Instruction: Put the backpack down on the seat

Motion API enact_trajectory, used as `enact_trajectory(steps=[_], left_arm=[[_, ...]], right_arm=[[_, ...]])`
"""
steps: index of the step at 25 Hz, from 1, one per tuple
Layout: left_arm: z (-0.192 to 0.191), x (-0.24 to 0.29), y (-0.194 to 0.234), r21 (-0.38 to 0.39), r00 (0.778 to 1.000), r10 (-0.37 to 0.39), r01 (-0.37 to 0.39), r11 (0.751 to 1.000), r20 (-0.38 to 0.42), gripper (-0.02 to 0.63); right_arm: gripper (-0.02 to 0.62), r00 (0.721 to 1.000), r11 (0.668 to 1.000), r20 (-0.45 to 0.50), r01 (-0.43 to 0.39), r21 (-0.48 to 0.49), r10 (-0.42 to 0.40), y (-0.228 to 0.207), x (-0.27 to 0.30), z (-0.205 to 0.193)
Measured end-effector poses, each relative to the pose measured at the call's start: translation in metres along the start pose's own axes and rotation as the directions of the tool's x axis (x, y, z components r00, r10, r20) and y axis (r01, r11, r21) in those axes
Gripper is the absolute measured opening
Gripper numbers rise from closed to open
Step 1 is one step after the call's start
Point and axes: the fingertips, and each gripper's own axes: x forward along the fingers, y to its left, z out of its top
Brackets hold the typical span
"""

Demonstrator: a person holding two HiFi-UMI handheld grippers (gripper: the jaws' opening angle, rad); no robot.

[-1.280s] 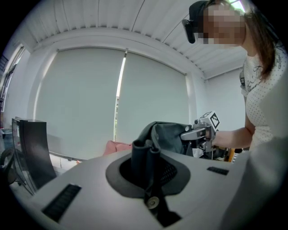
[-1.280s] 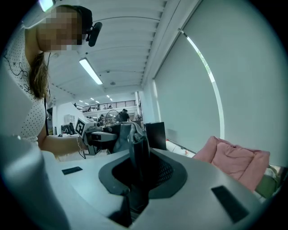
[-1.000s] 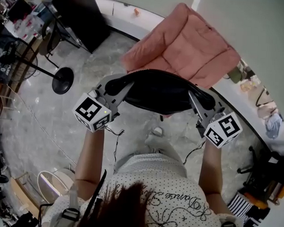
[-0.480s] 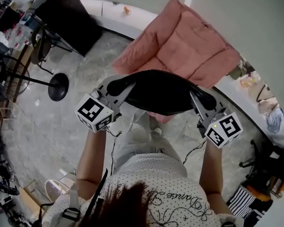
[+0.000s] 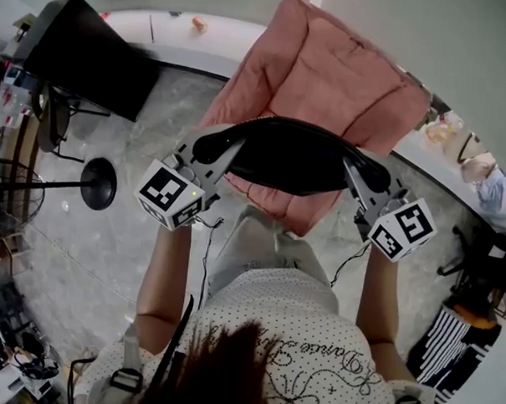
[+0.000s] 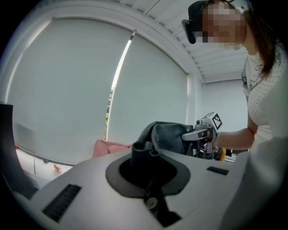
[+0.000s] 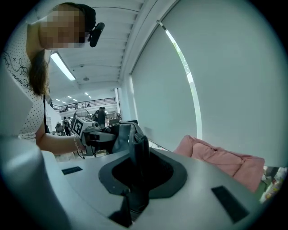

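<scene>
The left gripper point(image 5: 207, 151) has its fingers almost together. They pinch a thin fold of dark cloth at the left end of the backpack point(image 5: 292, 161). The backpack hangs between the two pairs of fingers, stretched from one pair to the other. It is in the air and does not rest on anything yet. The right gripper point(image 5: 365, 175) also has narrow fingers, a little less closed than the left ones, and they clamp a thicker fold or strap at the right end of the bag.

Under the fingertips and beyond them lies the pink cushioned seat point(image 5: 326, 66). In the head view pink cushion shows on both sides of the bag, so I judge that the bag is over the seat. How high it is above the cushion I cannot tell.

I see three possible problems from here:
- Each grip holds only a small piece of soft cloth, so the weight of the bag can pull a fold out of the fingers before the bag is low enough.
- If one pair of fingers opens earlier than the other, the bag will swing toward the side that still holds it and land crooked.
- If the bag is released too close to the near edge of the cushion, on the person's side of the fingers, it can tip and slide to the floor.
</scene>
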Motion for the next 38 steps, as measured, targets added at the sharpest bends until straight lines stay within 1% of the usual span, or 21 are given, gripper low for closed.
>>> enact_trajectory(steps=[4, 8, 12, 16, 20, 25, 29, 34, 38], left_arm=[[-0.006, 0.013, 0.029, 0.000, 0.999, -0.033, 0.033, 0.999, -0.021, 0.021], [-0.018, 0.031, 0.039, -0.017, 0.997, -0.045, 0.044, 0.999, -0.054, 0.021], [-0.031, 0.042, 0.038, -0.050, 0.997, -0.009, 0.005, 0.999, -0.081, 0.021], [-0.043, 0.053, 0.024, -0.074, 0.993, 0.037, -0.045, 0.996, -0.110, 0.021], [-0.061, 0.060, 0.039, -0.102, 0.988, 0.080, -0.094, 0.990, -0.135, 0.023], [-0.102, 0.080, 0.053, -0.151, 0.980, 0.099, -0.126, 0.980, -0.173, 0.023], [-0.138, 0.102, 0.067, -0.192, 0.976, 0.104, -0.141, 0.971, -0.193, 0.023], [-0.185, 0.128, 0.085, -0.213, 0.967, 0.116, -0.166, 0.963, -0.226, 0.025], [-0.223, 0.147, 0.098, -0.229, 0.959, 0.111, -0.173, 0.958, -0.260, 0.026]], right_arm=[[0.057, 0.999, 0.999, -0.010, 0.032, 0.041, -0.032, -0.009, 0.023, -0.004], [0.057, 0.999, 0.996, -0.021, 0.046, 0.078, -0.044, -0.028, 0.032, -0.018], [0.058, 0.999, 0.995, -0.036, 0.026, 0.099, -0.022, -0.041, 0.034, -0.031], [0.060, 0.999, 0.992, -0.050, -0.007, 0.128, 0.013, -0.057, 0.026, -0.046], [0.065, 0.996, 0.988, -0.084, -0.031, 0.152, 0.044, -0.072, 0.046, -0.060], [0.072, 0.988, 0.984, -0.142, -0.031, 0.174, 0.057, -0.098, 0.067, -0.097], [0.077, 0.981, 0.983, -0.188, -0.013, 0.183, 0.048, -0.123, 0.086, -0.130], [0.081, 0.973, 0.976, -0.229, 0.017, 0.218, 0.034, -0.150, 0.109, -0.176], [0.080, 0.962, 0.974, -0.271, 0.039, 0.223, 0.024, -0.167, 0.123, -0.210]])
